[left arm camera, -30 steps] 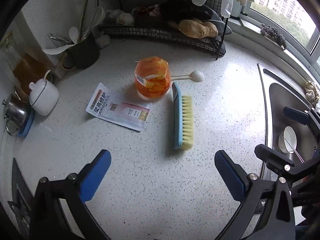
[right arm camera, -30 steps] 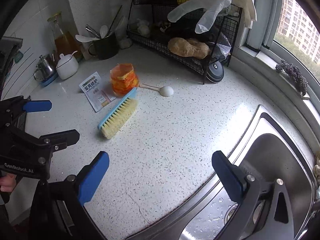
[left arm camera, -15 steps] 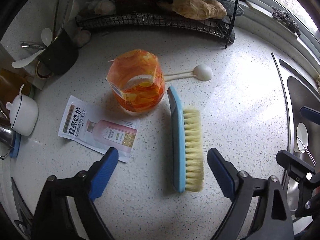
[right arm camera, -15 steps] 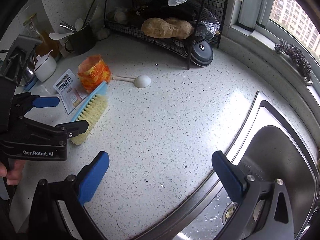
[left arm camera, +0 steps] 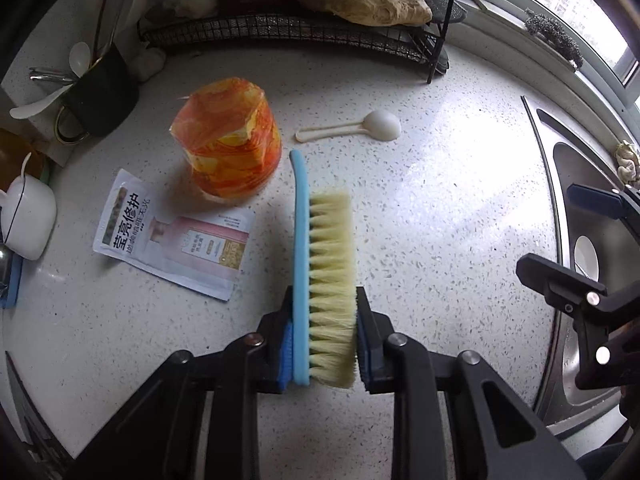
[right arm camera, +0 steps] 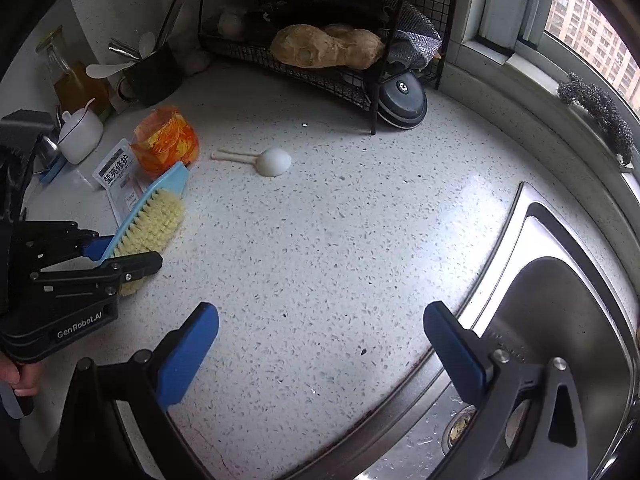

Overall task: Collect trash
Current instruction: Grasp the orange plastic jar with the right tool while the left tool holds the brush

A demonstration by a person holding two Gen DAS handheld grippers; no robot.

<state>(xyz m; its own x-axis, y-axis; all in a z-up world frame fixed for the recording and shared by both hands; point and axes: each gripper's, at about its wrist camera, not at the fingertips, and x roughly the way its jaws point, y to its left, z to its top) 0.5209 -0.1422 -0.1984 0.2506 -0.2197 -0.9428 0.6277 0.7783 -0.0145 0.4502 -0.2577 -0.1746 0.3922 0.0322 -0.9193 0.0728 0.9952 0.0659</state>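
Note:
My left gripper (left arm camera: 323, 344) is shut on the near end of a blue brush with pale bristles (left arm camera: 328, 264) lying on the speckled white counter (left arm camera: 440, 240). The brush (right arm camera: 148, 220) and left gripper (right arm camera: 120, 260) also show in the right wrist view. An orange crumpled wrapper cup (left arm camera: 228, 152) and a white-pink sachet (left arm camera: 172, 240) lie left of the brush. A white plastic spoon (left arm camera: 360, 128) lies beyond it. My right gripper (right arm camera: 320, 344) is open and empty above the counter edge by the sink.
A steel sink (right arm camera: 560, 320) lies at the right. A black wire rack (right arm camera: 340, 52) with cloths stands at the back, a round dark object (right arm camera: 402, 100) by its leg. A black utensil mug (left arm camera: 96, 100) and white sugar pot (left arm camera: 26, 220) stand at the left.
My left gripper moved forward and down over the brush and closed on its near end. My right gripper stayed open and shifted slightly.

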